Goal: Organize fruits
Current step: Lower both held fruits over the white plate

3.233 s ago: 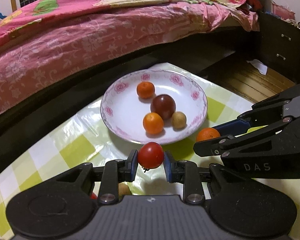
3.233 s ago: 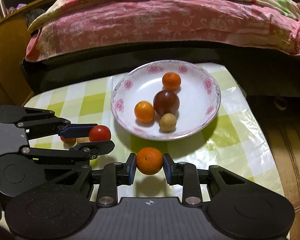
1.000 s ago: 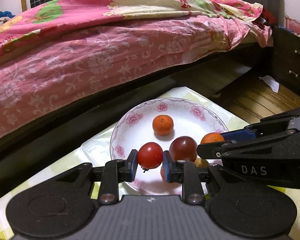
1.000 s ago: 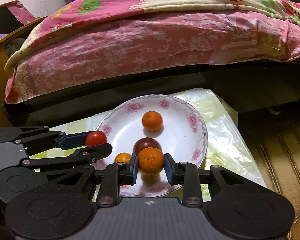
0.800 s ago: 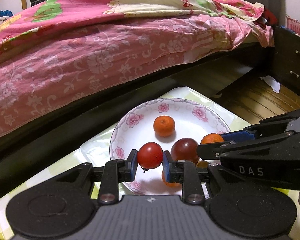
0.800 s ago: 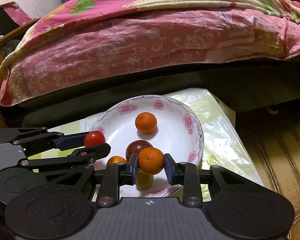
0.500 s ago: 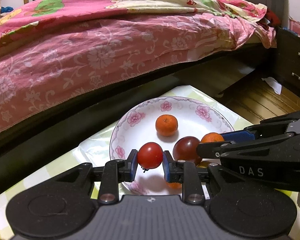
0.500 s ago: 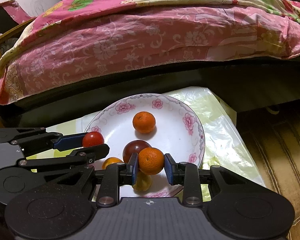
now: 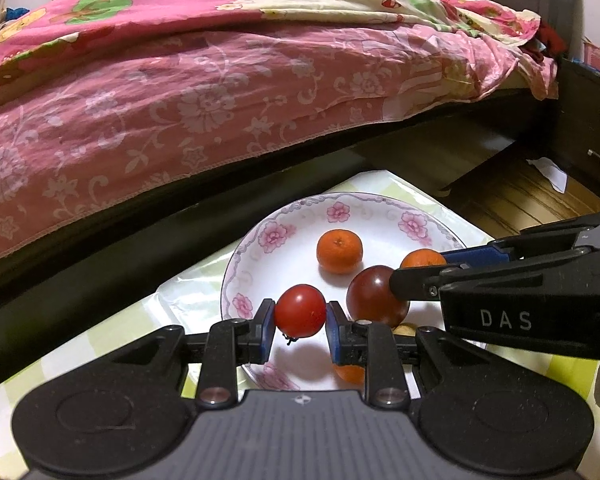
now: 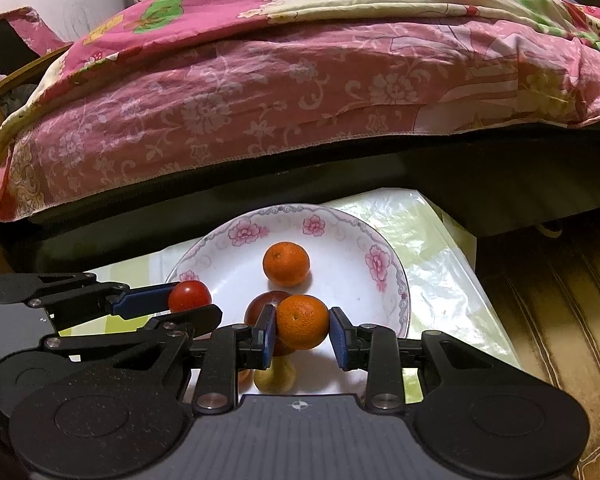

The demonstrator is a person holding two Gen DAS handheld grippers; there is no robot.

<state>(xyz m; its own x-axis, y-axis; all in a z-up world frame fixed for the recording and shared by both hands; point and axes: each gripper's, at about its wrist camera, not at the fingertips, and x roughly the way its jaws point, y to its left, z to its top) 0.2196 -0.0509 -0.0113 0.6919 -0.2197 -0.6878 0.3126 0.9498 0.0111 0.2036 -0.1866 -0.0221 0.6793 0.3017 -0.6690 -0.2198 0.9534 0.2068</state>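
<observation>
My left gripper (image 9: 300, 318) is shut on a red tomato (image 9: 300, 311) and holds it over the near left part of the white floral plate (image 9: 260, 256). My right gripper (image 10: 302, 328) is shut on an orange mandarin (image 10: 303, 322) and holds it over the plate's (image 10: 383, 292) middle. On the plate lie another mandarin (image 9: 339, 251), a dark red fruit (image 9: 373, 294), a partly hidden mandarin (image 9: 349, 373) and a small yellowish fruit (image 10: 275, 376). The left gripper with the tomato (image 10: 189, 296) shows in the right wrist view.
The plate sits on a low table with a green checked, plastic-covered cloth (image 10: 439, 272). A bed with a pink floral quilt (image 9: 180, 92) stands close behind the table. Wooden floor (image 10: 559, 320) lies to the right, and a dark cabinet (image 9: 587, 128) stands at far right.
Both grippers have carried their fruit forward from the table's front to above the plate. In the last second they have crept a little further over it.
</observation>
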